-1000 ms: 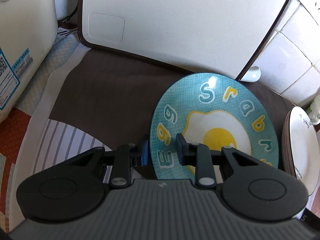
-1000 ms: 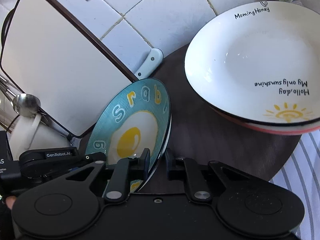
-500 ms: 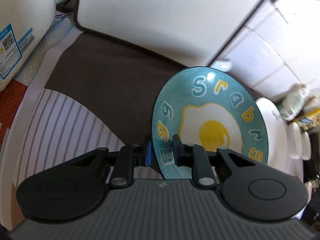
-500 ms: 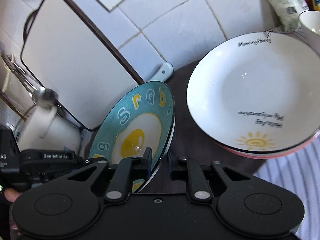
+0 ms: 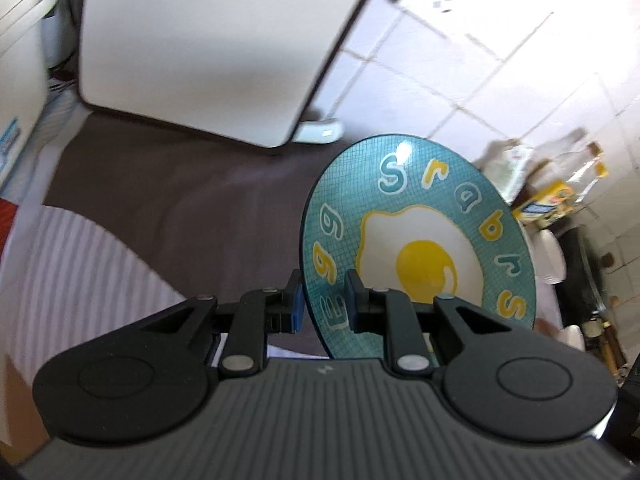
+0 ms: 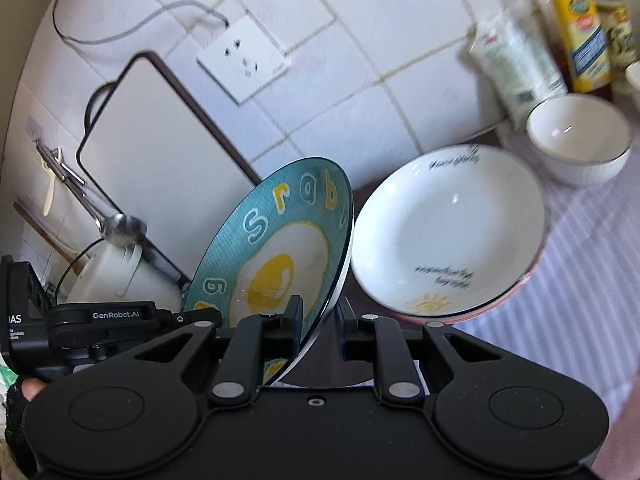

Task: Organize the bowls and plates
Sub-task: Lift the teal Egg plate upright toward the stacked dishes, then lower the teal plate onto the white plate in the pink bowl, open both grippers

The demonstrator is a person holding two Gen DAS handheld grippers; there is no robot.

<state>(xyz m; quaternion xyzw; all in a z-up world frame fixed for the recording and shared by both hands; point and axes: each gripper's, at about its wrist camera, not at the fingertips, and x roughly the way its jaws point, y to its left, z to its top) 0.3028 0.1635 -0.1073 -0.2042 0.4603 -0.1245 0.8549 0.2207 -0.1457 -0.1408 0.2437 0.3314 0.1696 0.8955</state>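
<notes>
— Where's the egg plate?
— Above the dark mat, on edge, face tilted toward the cutting board.
— Grippers?
— Left gripper and right gripper both clamp its lower rim.

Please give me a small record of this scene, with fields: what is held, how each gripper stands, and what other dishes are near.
held item: blue egg plate, tilted on edge, off the counter
left gripper: shut on the plate's rim
right gripper: shut on the plate's rim, other side
nearby dishes: white plate with sun drawing, on top of a pink-rimmed one; small white bowl beyond it
behind: white cutting board leaning on the tiled wall
surface: dark mat
</notes>
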